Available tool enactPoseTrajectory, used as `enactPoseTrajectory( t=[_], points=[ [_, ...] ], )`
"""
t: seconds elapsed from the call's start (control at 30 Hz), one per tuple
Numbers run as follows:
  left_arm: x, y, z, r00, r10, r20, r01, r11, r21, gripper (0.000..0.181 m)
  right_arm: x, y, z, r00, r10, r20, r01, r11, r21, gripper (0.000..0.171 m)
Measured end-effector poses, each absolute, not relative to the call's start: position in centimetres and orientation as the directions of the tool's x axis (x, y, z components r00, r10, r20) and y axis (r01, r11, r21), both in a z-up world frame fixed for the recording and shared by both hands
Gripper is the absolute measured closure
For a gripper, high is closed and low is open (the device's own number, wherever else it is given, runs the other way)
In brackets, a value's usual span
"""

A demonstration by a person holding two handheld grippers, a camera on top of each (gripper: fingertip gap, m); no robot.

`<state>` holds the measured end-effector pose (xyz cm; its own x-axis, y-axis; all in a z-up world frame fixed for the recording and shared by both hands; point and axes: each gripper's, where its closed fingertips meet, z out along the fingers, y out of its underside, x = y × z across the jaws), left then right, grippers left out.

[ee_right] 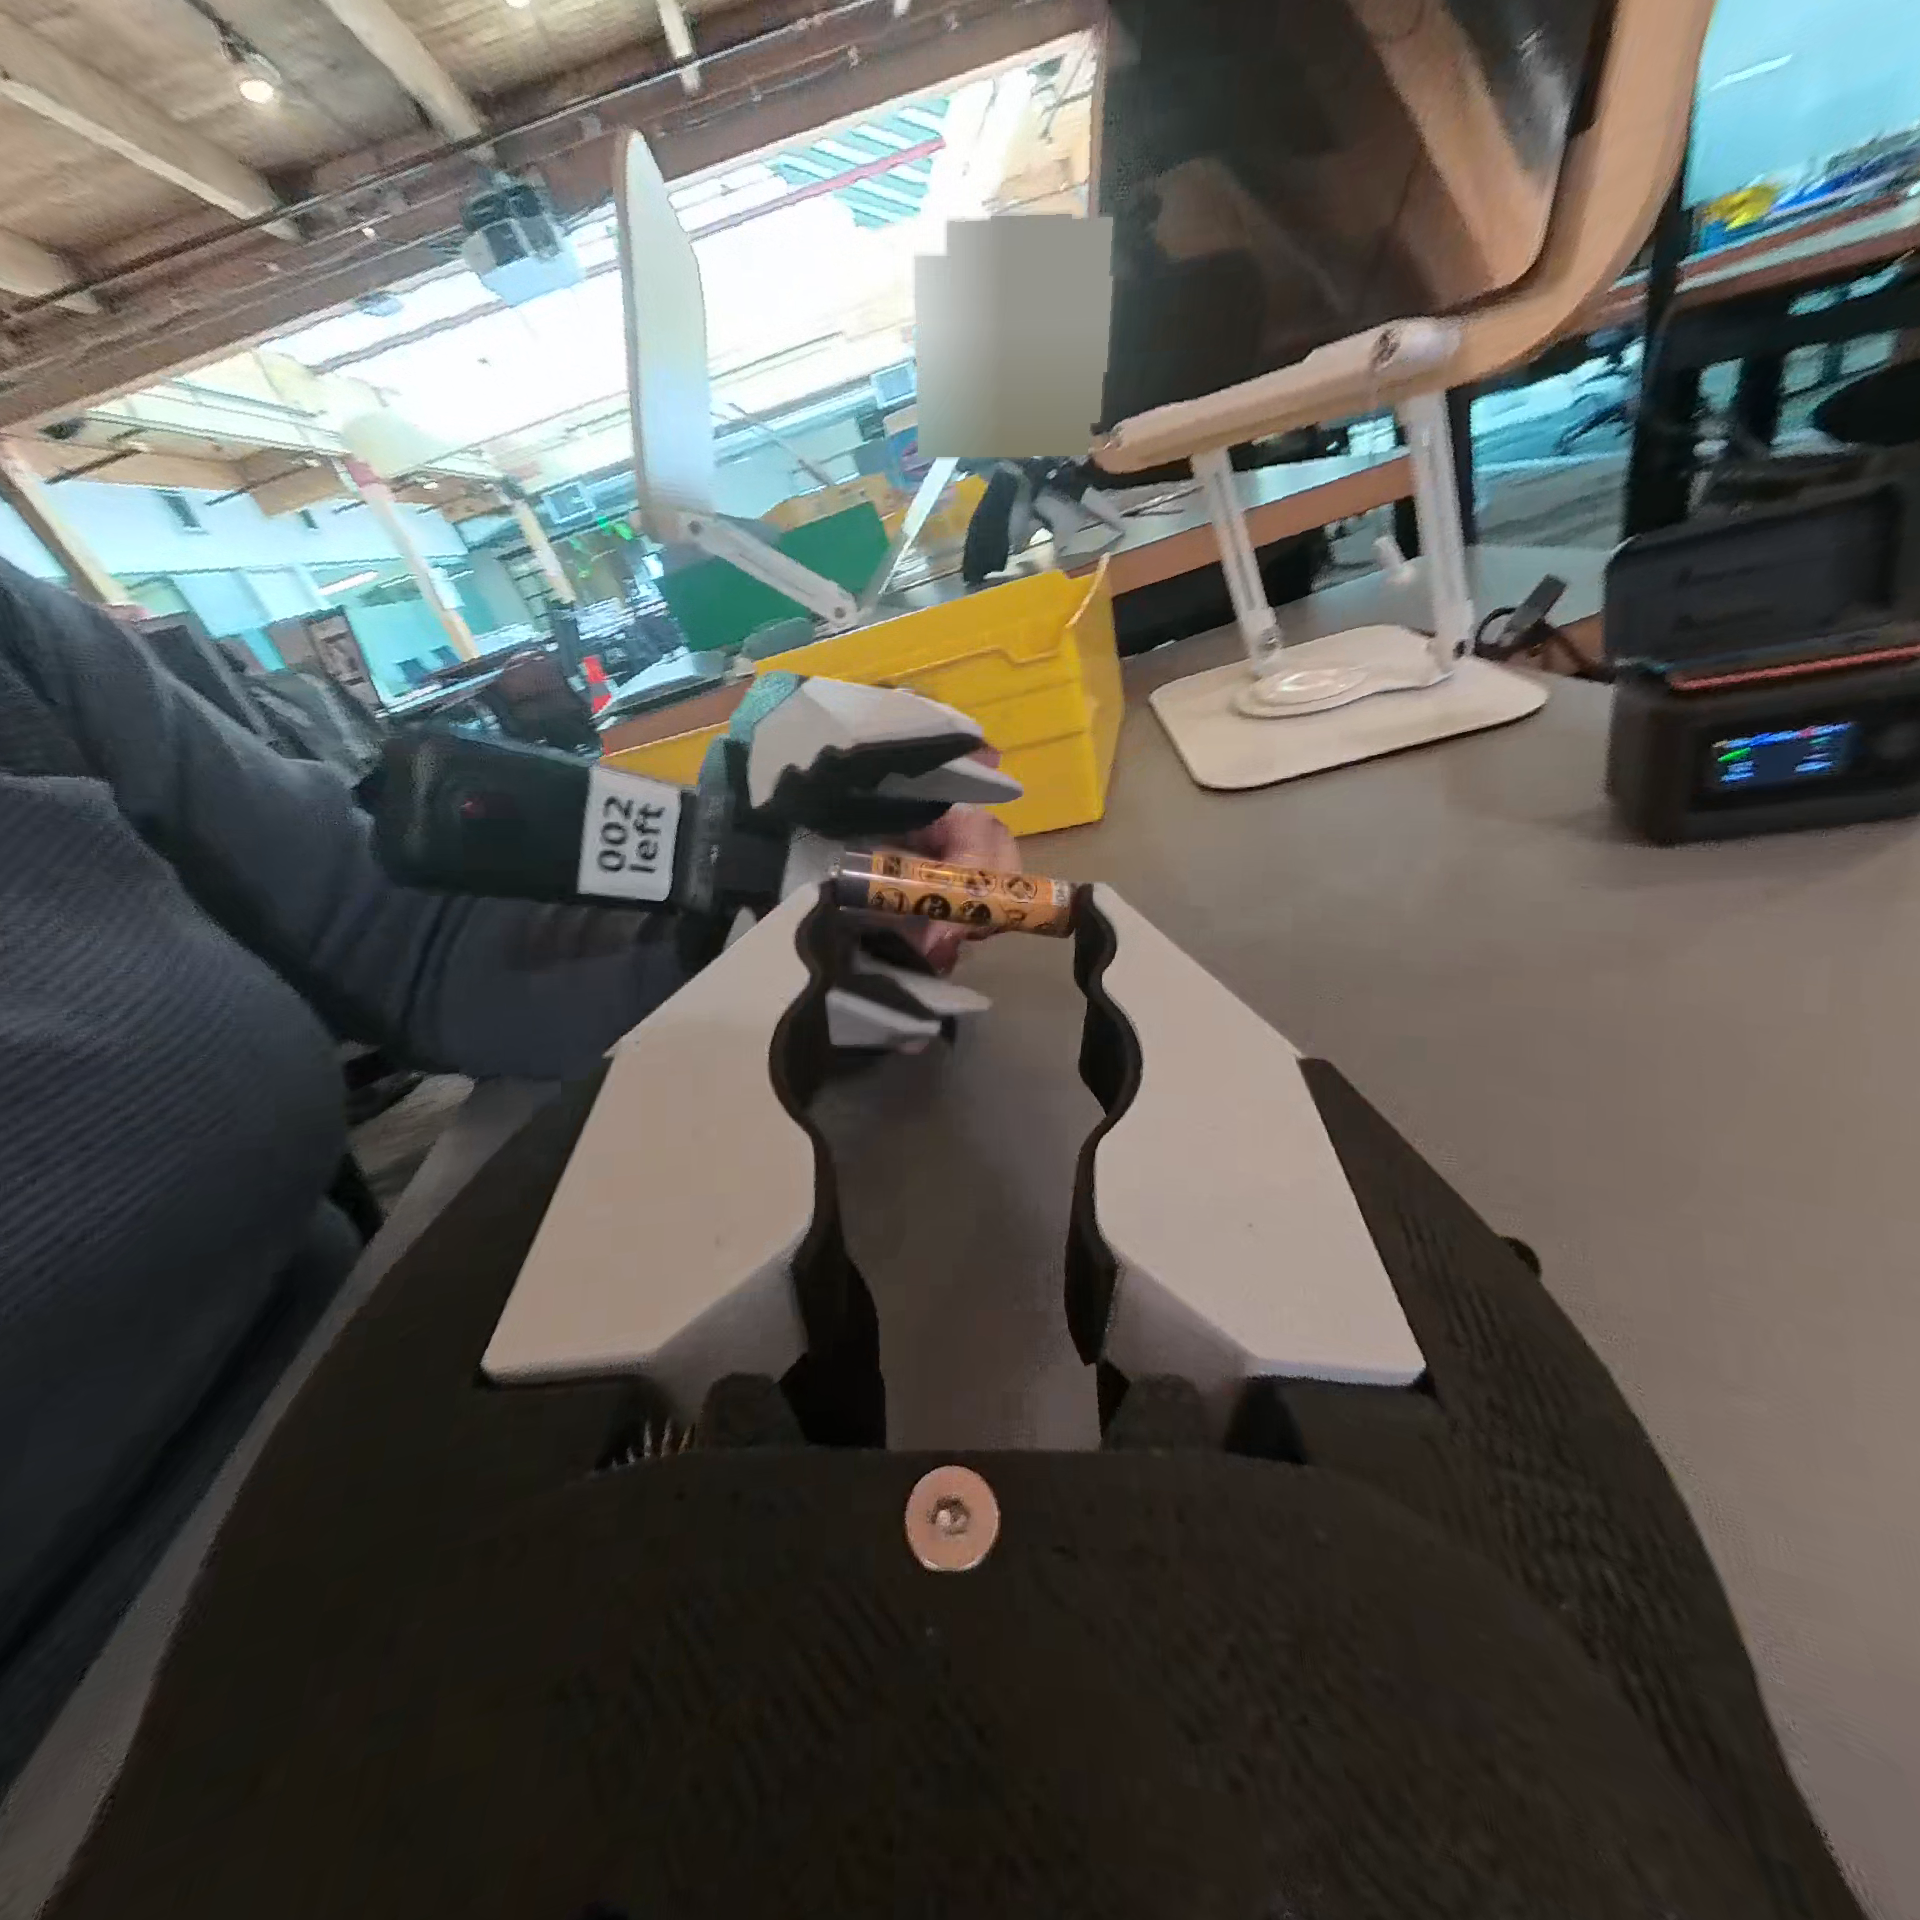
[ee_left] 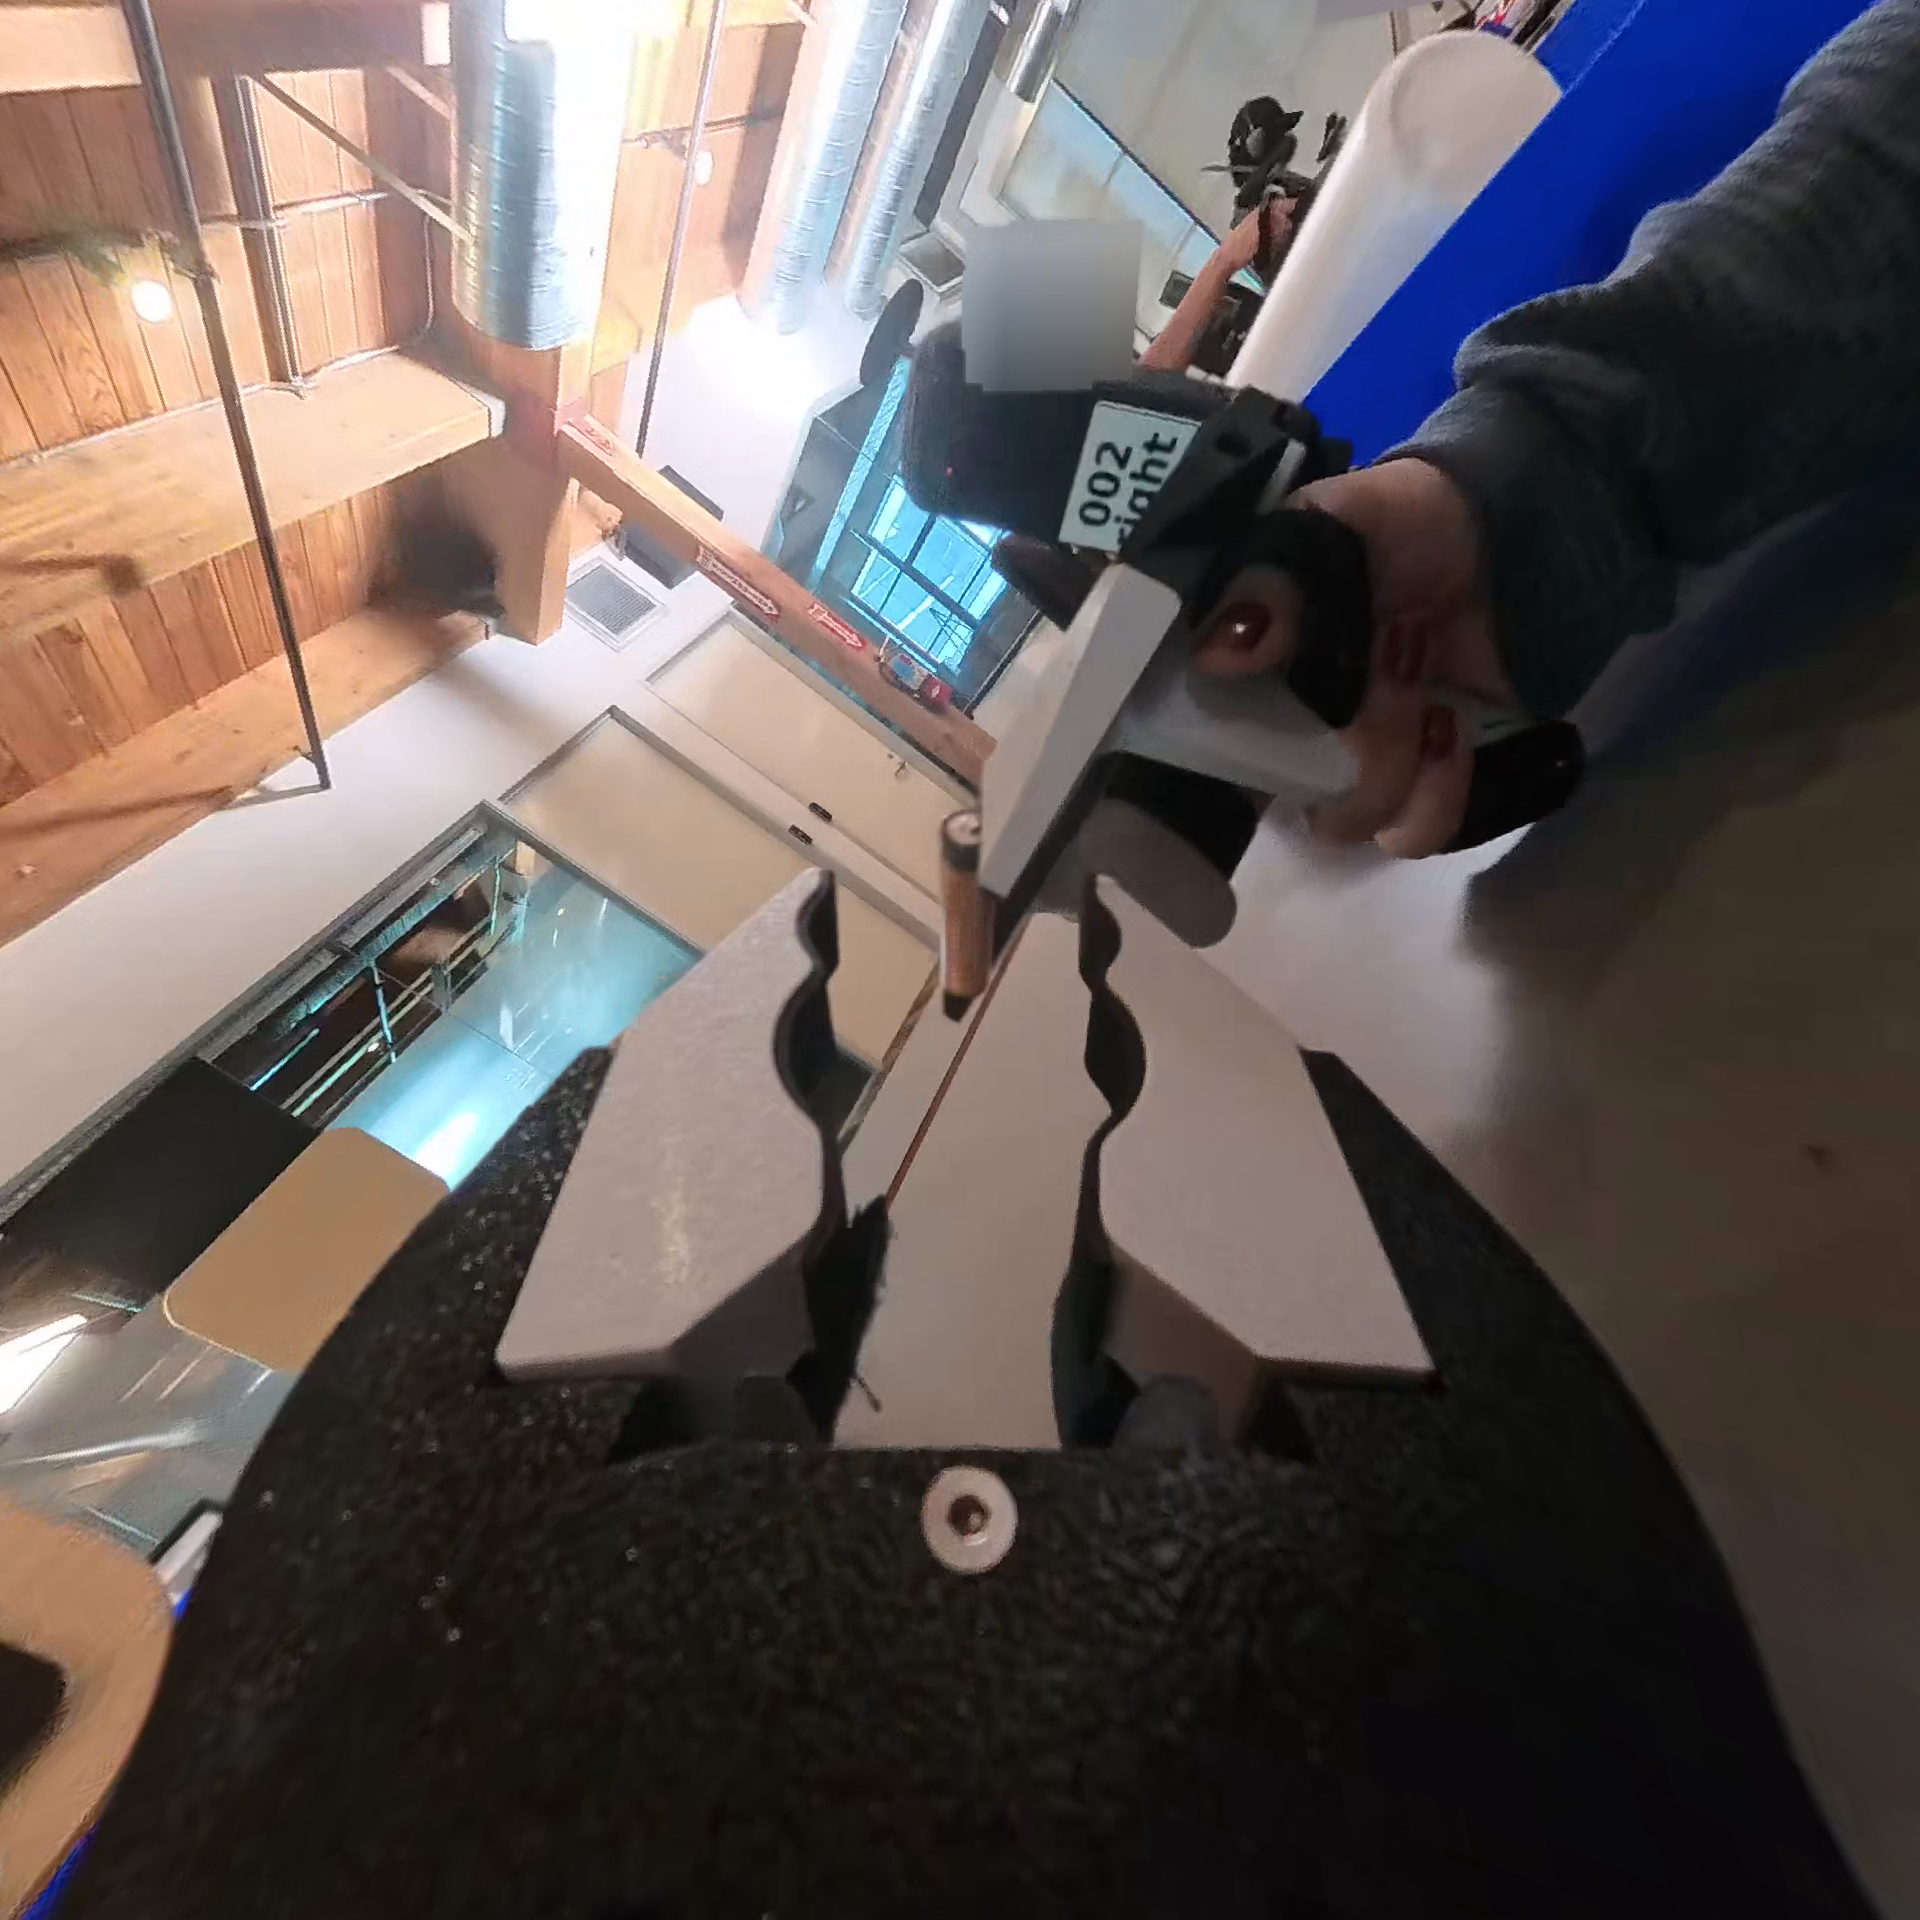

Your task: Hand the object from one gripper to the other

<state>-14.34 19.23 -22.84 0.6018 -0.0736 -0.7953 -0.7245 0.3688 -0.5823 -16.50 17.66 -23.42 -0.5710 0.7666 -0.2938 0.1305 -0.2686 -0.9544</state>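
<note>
Right gripper fingers clamp the battery endwise (left gripper fingers apart).

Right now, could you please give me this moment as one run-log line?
phase: handover | battery: between right tongs tips, off table | left tongs: open, empty

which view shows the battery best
The right wrist view: the orange battery lies sideways across the right gripper fingertips, its whole length visible. The left wrist view shows it small, seen nearly end on, partly behind a right gripper finger.
</note>
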Motion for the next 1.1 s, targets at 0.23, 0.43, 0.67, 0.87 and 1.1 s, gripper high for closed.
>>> enactPoseTrajectory(
  t=[0.23,0.43,0.67,0.87,1.1],
  points=[
    [-13.9,18.9,-23.8,0.552,-0.117,-0.826,-0.747,0.371,-0.552,0.173,-16.3,15.9,-24.3,-0.632,0.703,-0.325,0.197,-0.260,-0.945,0.127],
    [-15.3,18.4,-21.8,0.846,-0.396,-0.357,-0.247,0.302,-0.921,0.173,-16.8,17.9,-21.3,-0.488,0.871,-0.053,-0.142,-0.139,-0.980,0.115],
    [-16.3,17.1,-19.5,0.533,-0.789,0.306,0.532,0.031,-0.846,0.173,-15.5,20.5,-18.4,0.095,0.881,0.463,-0.377,0.462,-0.803,0.108],
    [-17.2,17.1,-18.9,0.426,-0.816,0.389,0.664,-0.010,-0.748,0.174,-16.6,15.4,-20.5,0.065,0.661,0.748,-0.305,0.727,-0.616,0.120],
    [-18.4,17.4,-18.3,0.337,-0.826,0.452,0.784,-0.019,-0.620,0.174,-18.3,15.7,-21.4,0.204,0.532,0.822,-0.133,0.847,-0.515,0.146]
  ],
)
